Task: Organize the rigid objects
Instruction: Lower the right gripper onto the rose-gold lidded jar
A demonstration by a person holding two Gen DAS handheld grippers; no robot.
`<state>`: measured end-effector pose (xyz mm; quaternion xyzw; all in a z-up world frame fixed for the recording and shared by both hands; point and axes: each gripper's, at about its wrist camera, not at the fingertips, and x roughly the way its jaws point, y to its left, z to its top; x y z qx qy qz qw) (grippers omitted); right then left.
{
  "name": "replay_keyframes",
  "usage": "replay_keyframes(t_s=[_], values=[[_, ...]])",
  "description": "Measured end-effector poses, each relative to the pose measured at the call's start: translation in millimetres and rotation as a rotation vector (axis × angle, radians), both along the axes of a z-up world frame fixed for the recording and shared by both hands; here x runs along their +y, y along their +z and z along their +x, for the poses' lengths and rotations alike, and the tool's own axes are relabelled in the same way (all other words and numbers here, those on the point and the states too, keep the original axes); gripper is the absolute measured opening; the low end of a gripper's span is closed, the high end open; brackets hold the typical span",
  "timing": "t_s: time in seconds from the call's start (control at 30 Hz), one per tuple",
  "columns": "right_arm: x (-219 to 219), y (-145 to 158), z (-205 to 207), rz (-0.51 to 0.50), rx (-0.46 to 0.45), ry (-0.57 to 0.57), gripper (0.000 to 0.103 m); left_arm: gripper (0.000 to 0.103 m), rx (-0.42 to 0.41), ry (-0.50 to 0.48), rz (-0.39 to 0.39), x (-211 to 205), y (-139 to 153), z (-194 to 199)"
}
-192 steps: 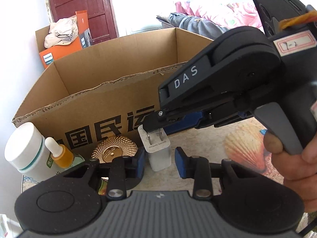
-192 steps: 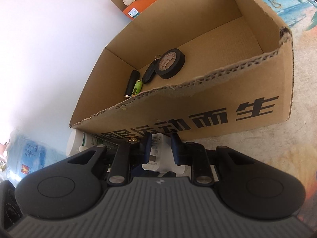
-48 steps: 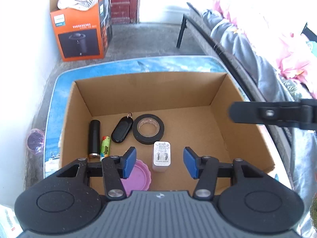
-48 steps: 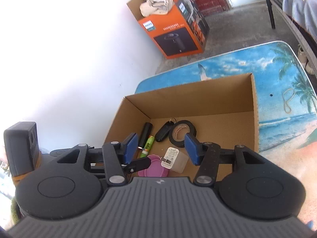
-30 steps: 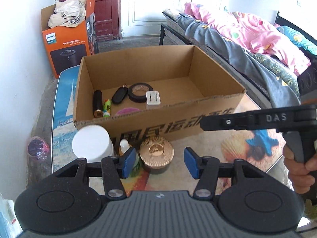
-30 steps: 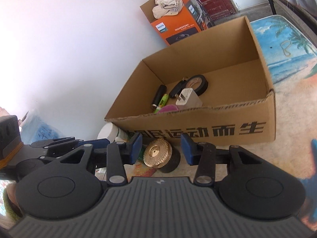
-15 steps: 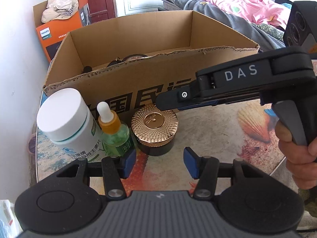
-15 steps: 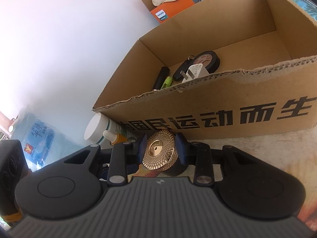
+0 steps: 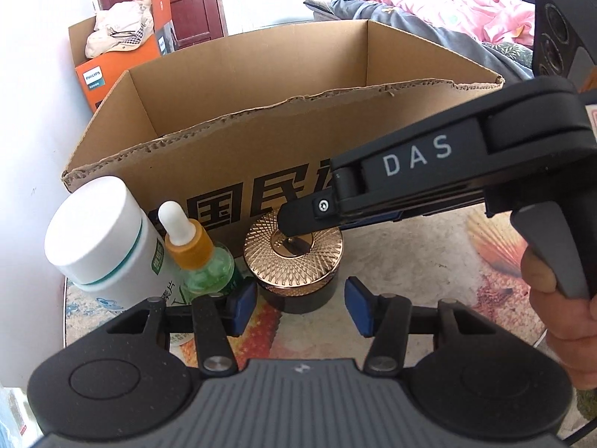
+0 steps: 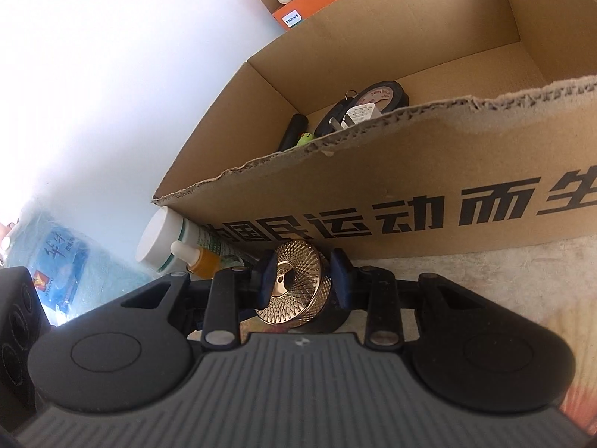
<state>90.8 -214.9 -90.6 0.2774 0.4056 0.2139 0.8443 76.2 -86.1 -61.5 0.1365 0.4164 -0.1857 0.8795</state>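
Note:
A black jar with a gold patterned lid (image 9: 294, 257) stands on the table against the front wall of the cardboard box (image 9: 209, 156). My right gripper (image 10: 303, 280) reaches in from the right, its blue pads pressed on either side of the gold lid (image 10: 294, 291). In the left wrist view one of its fingers (image 9: 298, 224) lies over the lid. My left gripper (image 9: 300, 304) is open just in front of the jar, pads apart and touching nothing.
A white bottle (image 9: 97, 231) and a green dropper bottle (image 9: 197, 257) stand left of the jar. Inside the box lie a tape roll (image 10: 380, 93), a white plug (image 10: 358, 114), a black cylinder (image 10: 294, 130) and a green battery (image 10: 306, 137). A hand (image 9: 559, 306) holds the right gripper.
Both grippers have come down from above the box to the table in front of it. The right jaws, apart a second ago, have closed onto the jar's lid.

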Motion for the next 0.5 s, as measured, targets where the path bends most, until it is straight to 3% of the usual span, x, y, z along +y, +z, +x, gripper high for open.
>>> replay_keyframes(t_s=[0.5], values=[[-19.1, 11.9, -22.6, -0.081, 0.061, -0.022, 0.031, 0.053, -0.003, -0.044, -0.082, -3.7, 3.0, -22.5]])
